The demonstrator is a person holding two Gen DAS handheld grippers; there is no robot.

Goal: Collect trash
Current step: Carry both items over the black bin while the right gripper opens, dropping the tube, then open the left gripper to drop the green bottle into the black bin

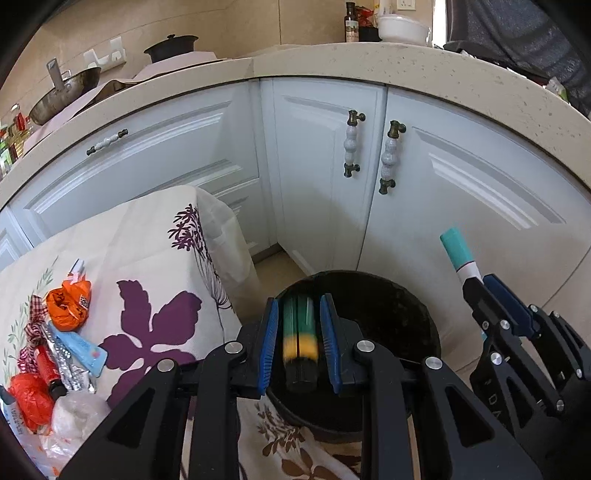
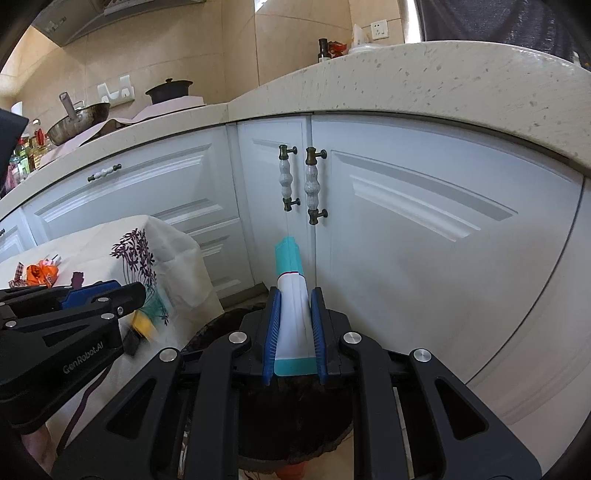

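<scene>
My left gripper (image 1: 298, 310) is open over the black bin (image 1: 391, 317). A green and yellow tube with a black cap (image 1: 300, 343) is blurred between its blue pads (image 1: 269, 339) and does not touch them. It also shows blurred in the right wrist view (image 2: 142, 325). My right gripper (image 2: 293, 295) is shut on a teal and white tube (image 2: 291, 295) above the bin (image 2: 295, 417). That tube also shows in the left wrist view (image 1: 460, 254). More trash (image 1: 66, 306) lies on the flowered tablecloth (image 1: 155, 266) at the left.
White cabinet doors (image 1: 314, 184) with ceramic handles (image 1: 389, 157) stand just behind the bin. A speckled countertop (image 1: 406, 70) runs above with a wok (image 1: 62, 92), a black pot (image 1: 171, 46) and a white bowl (image 1: 402, 27). A person in dark clothes (image 1: 524, 37) stands at the right.
</scene>
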